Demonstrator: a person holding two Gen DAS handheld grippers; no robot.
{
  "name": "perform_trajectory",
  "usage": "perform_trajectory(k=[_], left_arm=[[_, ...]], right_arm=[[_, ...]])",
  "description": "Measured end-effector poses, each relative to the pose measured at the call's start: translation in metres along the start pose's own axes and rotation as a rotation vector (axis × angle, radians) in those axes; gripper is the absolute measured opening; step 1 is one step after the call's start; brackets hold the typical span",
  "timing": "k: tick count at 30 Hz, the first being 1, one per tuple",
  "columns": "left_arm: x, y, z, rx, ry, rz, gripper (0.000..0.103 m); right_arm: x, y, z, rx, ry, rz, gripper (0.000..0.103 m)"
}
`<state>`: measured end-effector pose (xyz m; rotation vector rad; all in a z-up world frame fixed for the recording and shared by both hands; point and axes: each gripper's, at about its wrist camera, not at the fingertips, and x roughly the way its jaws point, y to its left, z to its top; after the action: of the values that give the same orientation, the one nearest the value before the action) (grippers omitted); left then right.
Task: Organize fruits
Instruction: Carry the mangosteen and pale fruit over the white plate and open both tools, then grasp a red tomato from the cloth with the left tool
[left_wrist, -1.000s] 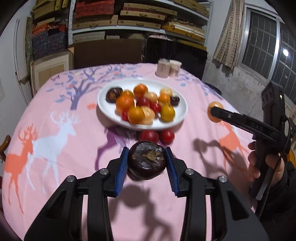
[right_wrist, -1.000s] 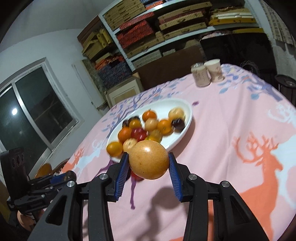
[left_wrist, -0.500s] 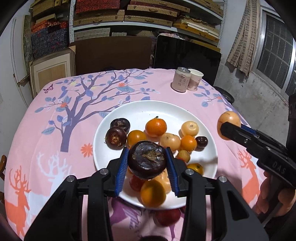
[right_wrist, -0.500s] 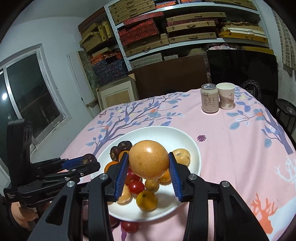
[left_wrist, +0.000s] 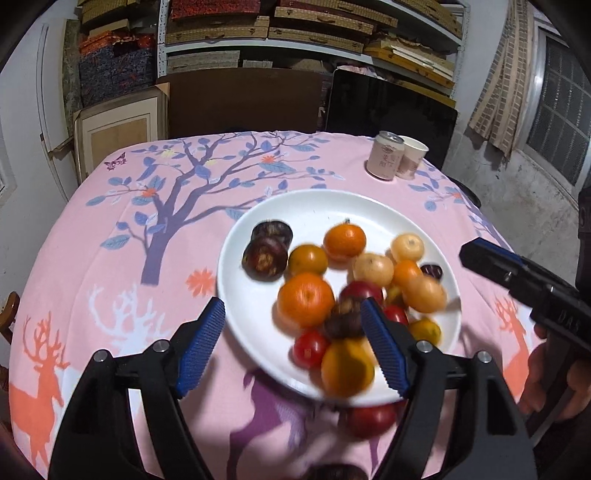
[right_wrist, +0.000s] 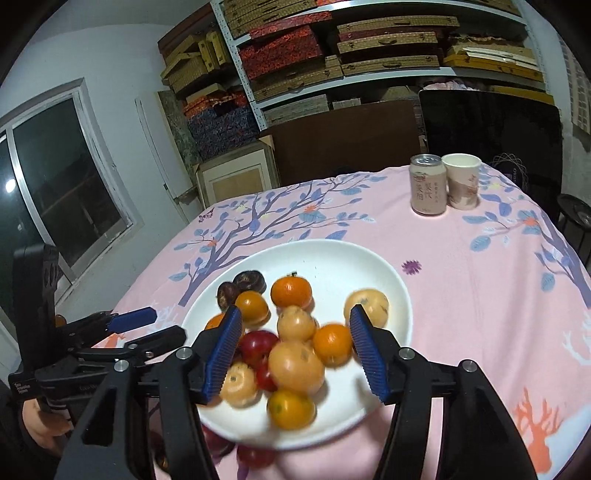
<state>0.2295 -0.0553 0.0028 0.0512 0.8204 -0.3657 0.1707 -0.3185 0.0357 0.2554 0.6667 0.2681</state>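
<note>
Hovering over the white round ceramic plate (left_wrist: 258, 221), the left gripper (left_wrist: 291, 343) had its blue ribbed jaws spreading wide, and nothing was pinched between them. A blurred dark purple mangosteen (left_wrist: 341, 317) sat on the heap just beside the right-hand jaw, touching no pad that I could make out.

Over on the other side, the right gripper (right_wrist: 295, 350) had its jaws opening too! A blurred tan round fruit (right_wrist: 295, 367) lay between them on the pile, with clear gaps to both blue pads.

The plate carried the lot: orange mandarins (left_wrist: 306, 299), red plum-like fruits (left_wrist: 310, 349), pale yellow fruits and two more dark mangosteens (left_wrist: 266, 256) at its far left. One red fruit (left_wrist: 371, 419) lay off the plate on the pink tree-and-deer printed tablecloth (left_wrist: 110, 258) covering the tabletop, just at the plate's near rim.

At the far right corner stood a pale pink drinks can (right_wrist: 427, 188) bearing Chinese characters too small to read surely, touching a white paper cup (right_wrist: 462, 181). Raised letters on the right gripper's black body, seen from the left wrist, read roughly "DAS". A hand (left_wrist: 550, 384) held that handle.
</note>
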Motion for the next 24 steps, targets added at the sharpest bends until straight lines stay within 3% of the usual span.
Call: perform_trajectory(k=[6, 11, 15, 21, 24], left_arm=[[-0.034, 0.002, -0.069, 0.084, 0.057, -0.028, 0.075], [-0.042, 0.007, -0.123, 0.098, 0.121, -0.011, 0.075], [-0.036, 0.013, -0.133, 0.070, 0.152, 0.031, 0.071], [-0.027, 0.006, -0.122, 0.088, 0.129, 0.057, 0.069], [-0.016, 0.004, -0.119, 0.089, 0.137, 0.038, 0.054]], right_arm=[[-0.045, -0.002, -0.052, 0.047, 0.004, 0.062, 0.066], [-0.050, 0.004, -0.082, 0.012, 0.000, 0.072, 0.066], [-0.044, 0.002, -0.088, 0.020, 0.019, 0.082, 0.066], [-0.041, -0.001, -0.092, 0.018, 0.037, 0.086, 0.066], [-0.038, -0.002, -0.093, 0.024, 0.056, 0.093, 0.066]])
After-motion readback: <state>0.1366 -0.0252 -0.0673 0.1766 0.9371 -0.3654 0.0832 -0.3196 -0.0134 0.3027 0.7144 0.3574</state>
